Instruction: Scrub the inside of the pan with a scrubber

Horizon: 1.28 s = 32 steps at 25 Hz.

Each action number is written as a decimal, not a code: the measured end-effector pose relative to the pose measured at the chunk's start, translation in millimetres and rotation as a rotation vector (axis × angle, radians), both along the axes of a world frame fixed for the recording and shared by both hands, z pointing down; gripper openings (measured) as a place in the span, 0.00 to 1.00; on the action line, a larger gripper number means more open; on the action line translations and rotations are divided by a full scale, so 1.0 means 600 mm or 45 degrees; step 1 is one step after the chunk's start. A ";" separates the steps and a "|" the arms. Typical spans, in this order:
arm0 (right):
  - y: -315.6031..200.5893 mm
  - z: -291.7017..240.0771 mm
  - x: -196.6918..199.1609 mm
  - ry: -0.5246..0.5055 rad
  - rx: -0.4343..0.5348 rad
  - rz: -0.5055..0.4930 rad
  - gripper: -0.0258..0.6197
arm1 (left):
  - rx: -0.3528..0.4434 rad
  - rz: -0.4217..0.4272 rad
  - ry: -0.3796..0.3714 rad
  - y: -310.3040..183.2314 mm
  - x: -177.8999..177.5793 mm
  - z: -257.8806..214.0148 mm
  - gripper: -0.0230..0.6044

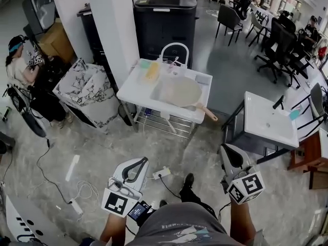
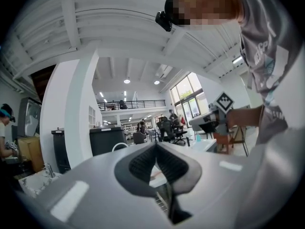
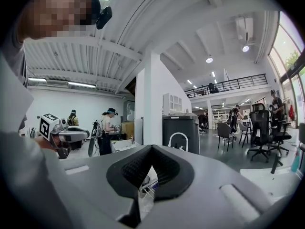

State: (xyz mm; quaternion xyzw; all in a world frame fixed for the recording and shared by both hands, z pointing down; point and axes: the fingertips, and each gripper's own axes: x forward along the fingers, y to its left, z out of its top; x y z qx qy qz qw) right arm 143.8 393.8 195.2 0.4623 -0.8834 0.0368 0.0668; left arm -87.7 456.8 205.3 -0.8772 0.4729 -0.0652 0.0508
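Left gripper [image 1: 134,169] and right gripper [image 1: 231,159] were clenched, empty; the pan [image 1: 180,91] lay at twelve o'clock, so approaching squarely seemed best.

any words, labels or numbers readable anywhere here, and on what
No text reads clearly.
Print on the person's shirt: too blurred to read.
Small screen: too small to read.
Marker cubes: black-and-white square patterns, no letters.
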 end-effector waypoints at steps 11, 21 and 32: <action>-0.229 0.040 0.100 -0.070 -0.042 -0.052 0.04 | -0.049 -0.016 -0.061 -0.205 0.120 0.005 0.04; -0.414 0.060 0.205 -0.143 -0.054 -0.117 0.04 | -0.071 -0.009 -0.113 -0.383 0.264 -0.010 0.04; -0.491 0.072 0.227 -0.189 -0.061 -0.163 0.04 | -0.049 -0.001 -0.207 -0.474 0.309 -0.026 0.04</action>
